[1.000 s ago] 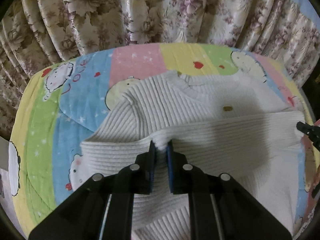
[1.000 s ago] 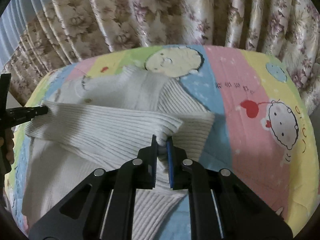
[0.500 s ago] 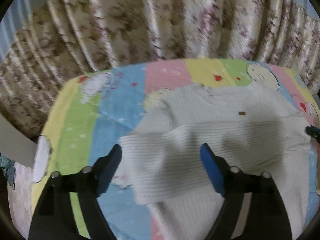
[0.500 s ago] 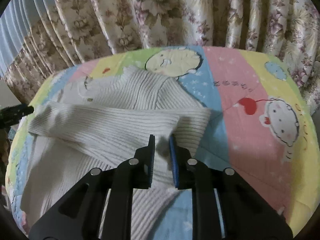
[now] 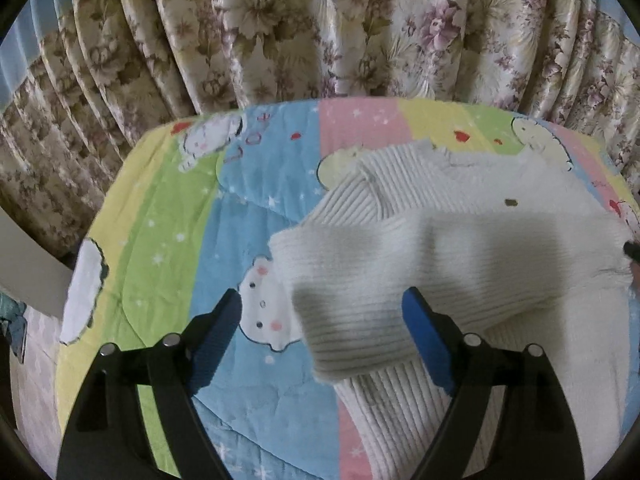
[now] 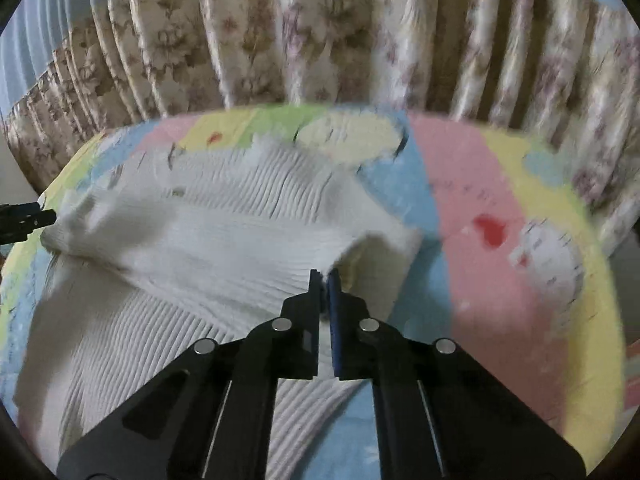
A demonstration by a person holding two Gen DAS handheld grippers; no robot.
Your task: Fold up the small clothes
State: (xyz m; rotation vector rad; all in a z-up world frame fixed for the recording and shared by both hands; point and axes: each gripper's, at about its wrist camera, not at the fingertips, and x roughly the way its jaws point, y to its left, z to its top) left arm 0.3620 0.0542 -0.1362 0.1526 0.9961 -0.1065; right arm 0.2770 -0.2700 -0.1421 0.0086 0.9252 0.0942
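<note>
left gripper (image 5: 322, 334) just let go, fingers wide over the sweater (image 5: 460, 248) at lower centre, while right gripper (image 6: 325, 280) still pinches its fold, so the sleeve fold looks laid down.

A home bedroom: a pastel cartoon-printed quilt (image 5: 168, 216) covers a bed before pleated floral satin curtains (image 5: 304, 28).
</note>
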